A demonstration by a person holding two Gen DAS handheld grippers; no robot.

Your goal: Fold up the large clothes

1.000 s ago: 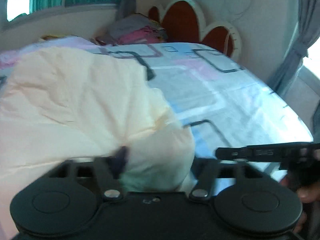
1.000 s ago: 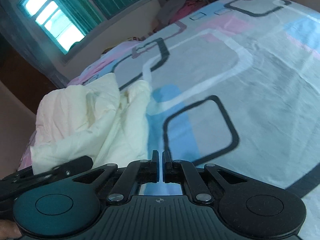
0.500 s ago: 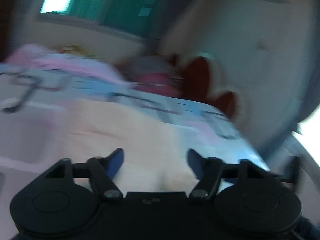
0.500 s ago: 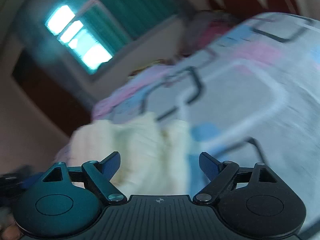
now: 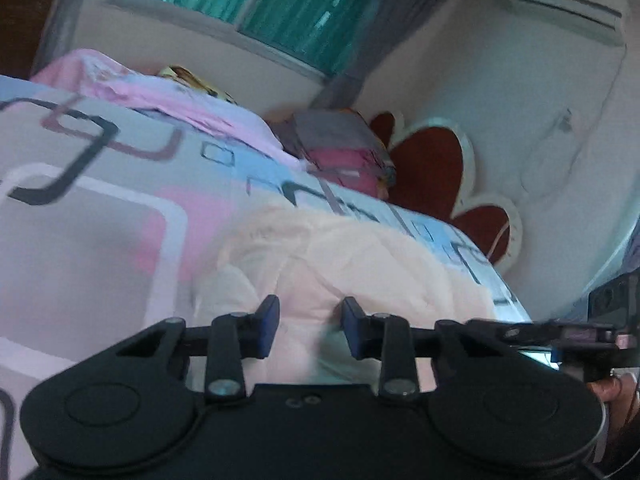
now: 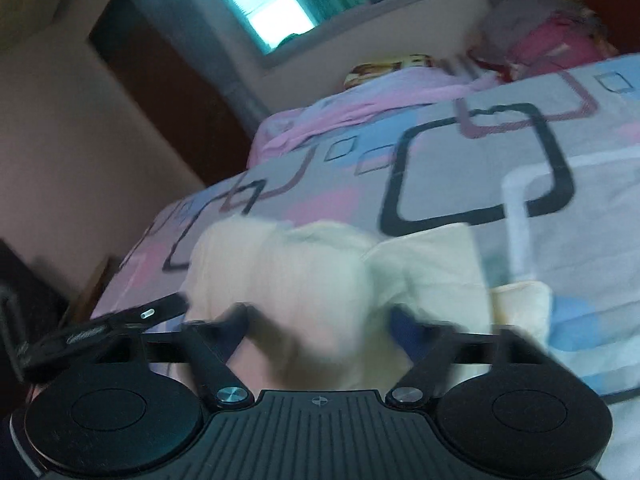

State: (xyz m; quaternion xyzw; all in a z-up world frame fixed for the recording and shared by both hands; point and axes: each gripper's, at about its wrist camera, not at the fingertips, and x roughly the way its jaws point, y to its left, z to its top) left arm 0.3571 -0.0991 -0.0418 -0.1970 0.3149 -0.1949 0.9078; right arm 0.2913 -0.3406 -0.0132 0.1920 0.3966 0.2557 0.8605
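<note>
My left gripper (image 5: 308, 326) has its jaws apart, the blue-padded fingers (image 5: 267, 326) framing a gap with nothing pinched between them; the cream garment (image 5: 360, 276) lies crumpled on the bed just beyond the tips, toward twelve o'clock and spreading off to two o'clock. My right gripper (image 6: 320, 332) is spread wider still — its fingers are smeared by motion blur, yet they clearly stand well apart, and the garment (image 6: 320, 280) bulges up in the gap between them without being clamped. In the right wrist view the cloth is a rumpled heap that runs from about ten o'clock to two o'clock, with one flatter flap (image 6: 432, 256) lying out toward one o'clock on the patterned bedsheet (image 6: 500, 168). The sheet, grey with pink and blue patches and dark rounded squares, covers the bed on every side of the garment. In the left wrist view a pile of pink and grey bedding (image 5: 344, 148) sits at the far end of the bed at twelve o'clock, just beside the red-and-white scalloped headboard (image 5: 432, 168) at one o'clock. A window with a green curtain (image 5: 280, 4) fills the wall at eleven to twelve o'clock, and an air conditioner (image 5: 564, 0) hangs high at two o'clock. At three o'clock in the same view the other gripper's black frame (image 5: 560, 334) pokes in from the edge — close beside mine.
</note>
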